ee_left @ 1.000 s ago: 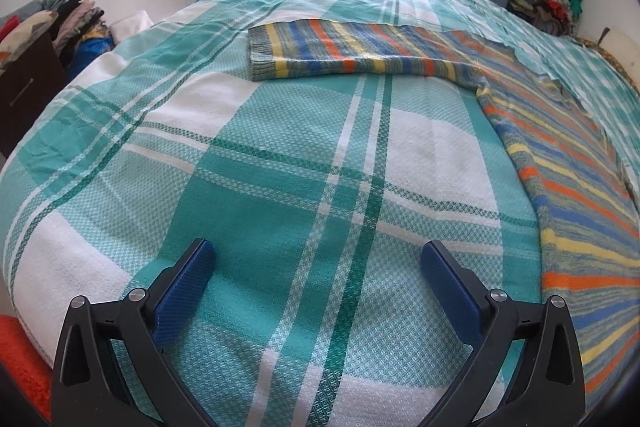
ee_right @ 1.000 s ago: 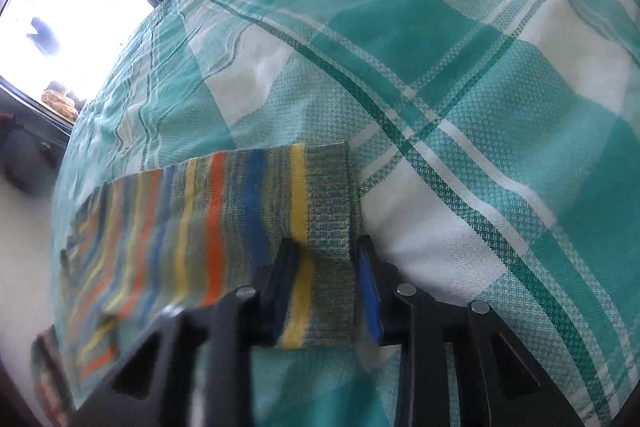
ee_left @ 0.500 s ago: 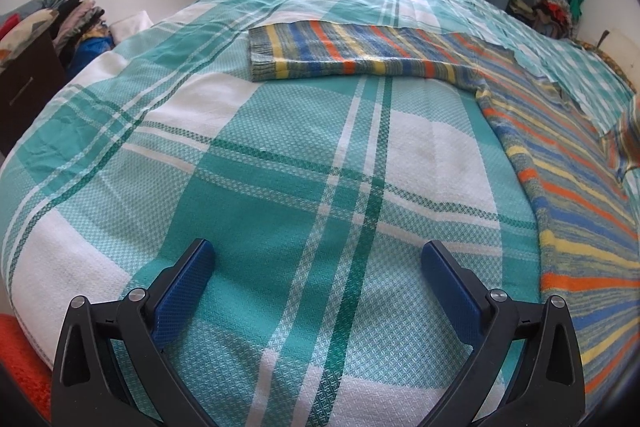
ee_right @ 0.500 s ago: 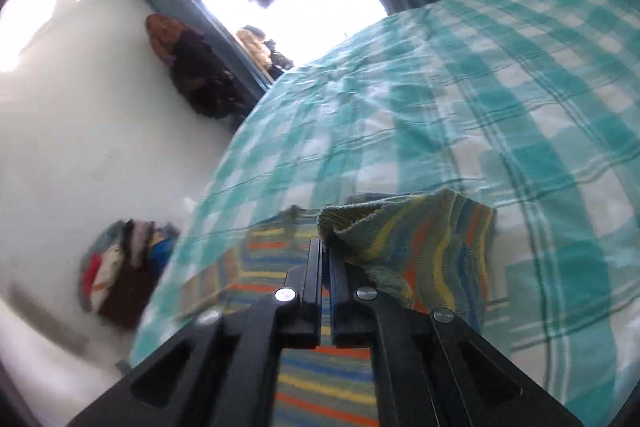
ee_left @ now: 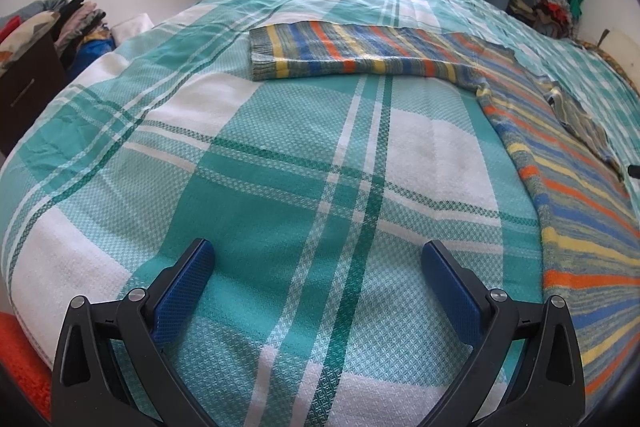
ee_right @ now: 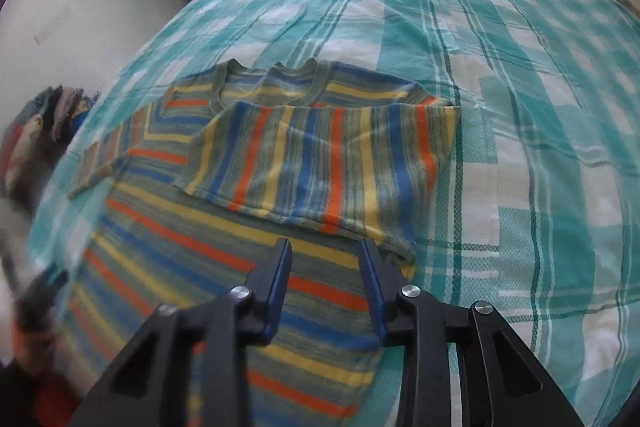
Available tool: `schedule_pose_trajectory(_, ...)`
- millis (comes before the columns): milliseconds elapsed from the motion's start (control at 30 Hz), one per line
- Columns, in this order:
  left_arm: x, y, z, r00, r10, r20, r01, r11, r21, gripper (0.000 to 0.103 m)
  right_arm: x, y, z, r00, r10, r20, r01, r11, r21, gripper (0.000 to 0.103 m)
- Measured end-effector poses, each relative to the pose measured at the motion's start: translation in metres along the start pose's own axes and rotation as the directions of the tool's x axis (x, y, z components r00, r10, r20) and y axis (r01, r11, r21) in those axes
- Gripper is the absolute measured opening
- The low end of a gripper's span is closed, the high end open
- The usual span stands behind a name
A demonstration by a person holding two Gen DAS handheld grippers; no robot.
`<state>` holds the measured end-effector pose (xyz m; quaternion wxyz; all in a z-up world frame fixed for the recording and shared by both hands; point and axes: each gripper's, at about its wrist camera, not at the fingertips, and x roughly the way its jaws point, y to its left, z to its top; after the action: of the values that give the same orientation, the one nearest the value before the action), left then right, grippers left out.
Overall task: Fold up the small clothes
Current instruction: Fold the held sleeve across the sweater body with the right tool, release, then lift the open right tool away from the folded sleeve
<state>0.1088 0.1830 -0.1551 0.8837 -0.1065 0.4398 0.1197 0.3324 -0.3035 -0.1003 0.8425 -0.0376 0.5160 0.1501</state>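
A small striped knit sweater (ee_right: 224,259) in blue, orange, yellow and grey lies flat on the bed. Its right sleeve (ee_right: 328,163) is folded across the chest. Its left sleeve (ee_left: 344,53) still stretches out sideways in the left wrist view, where the body (ee_left: 576,211) runs along the right edge. My right gripper (ee_right: 325,259) is open and empty, just above the sweater body below the folded sleeve. My left gripper (ee_left: 316,267) is wide open and empty over bare bedspread, well short of the outstretched sleeve.
The bed is covered by a teal and white plaid bedspread (ee_left: 280,187). A pile of folded clothes (ee_left: 76,23) sits on a dark cabinet at the left. More clothes (ee_left: 556,7) are heaped by the curtain at the back right.
My right gripper carried the right sleeve up and over onto the sweater's chest, then opened and let it go. My left gripper has not moved.
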Motion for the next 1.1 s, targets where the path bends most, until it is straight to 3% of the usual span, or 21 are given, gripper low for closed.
schedule_pose_trajectory(100,0.0,-0.001,-0.001,1.0,0.008,0.005,-0.008,1.0,0.004,0.103,0.017,-0.001,-0.012,0.991,-0.131,0.003,0.131,0.985,-0.109,0.036)
schedule_pose_trajectory(233,0.0,-0.001,-0.001,1.0,0.009,0.003,-0.009,1.0,0.005,0.103,0.036,-0.014,-0.007,0.977,-0.214,0.026,0.215,0.97,-0.112,0.035)
schedule_pose_trajectory(300,0.0,-0.001,-0.001,1.0,0.008,0.003,-0.008,1.0,0.004,0.103,0.049,-0.032,-0.011,0.941,-0.339,0.006,0.337,0.936,-0.1,0.033)
schedule_pose_trajectory(400,0.0,-0.001,-0.001,1.0,0.009,0.003,-0.009,1.0,0.006,0.103,0.046,-0.058,-0.021,0.953,-0.302,-0.003,0.302,0.953,0.031,0.041)
schedule_pose_trajectory(500,0.001,-0.001,-0.001,1.0,0.011,0.001,-0.011,1.0,0.01,0.103,0.041,-0.05,-0.023,0.944,-0.331,-0.011,0.33,0.943,-0.037,0.043)
schedule_pose_trajectory(667,0.001,0.0,-0.001,1.0,0.013,0.001,-0.013,1.0,0.011,0.103,0.013,-0.052,-0.015,0.964,-0.262,-0.051,0.259,0.964,-0.061,0.043)
schedule_pose_trajectory(767,0.001,0.0,-0.001,1.0,0.011,0.001,-0.011,1.0,0.01,0.103,-0.005,-0.049,0.002,0.978,-0.203,-0.049,0.198,0.976,-0.087,0.043)
schedule_pose_trajectory(867,0.001,0.0,-0.001,1.0,0.013,0.002,-0.013,1.0,0.011,0.103,-0.012,-0.045,0.031,0.995,-0.088,-0.036,0.085,0.992,-0.092,0.043)
schedule_pose_trajectory(1000,0.002,-0.001,0.0,1.0,0.024,0.003,-0.024,1.0,0.017,0.103,0.017,-0.016,0.057,0.998,0.042,-0.036,-0.049,0.978,-0.204,0.043)
schedule_pose_trajectory(1100,0.003,-0.003,0.0,1.0,0.029,0.003,-0.029,0.999,0.021,0.103,0.065,-0.009,0.051,0.998,-0.024,-0.066,0.006,0.969,-0.248,0.041)
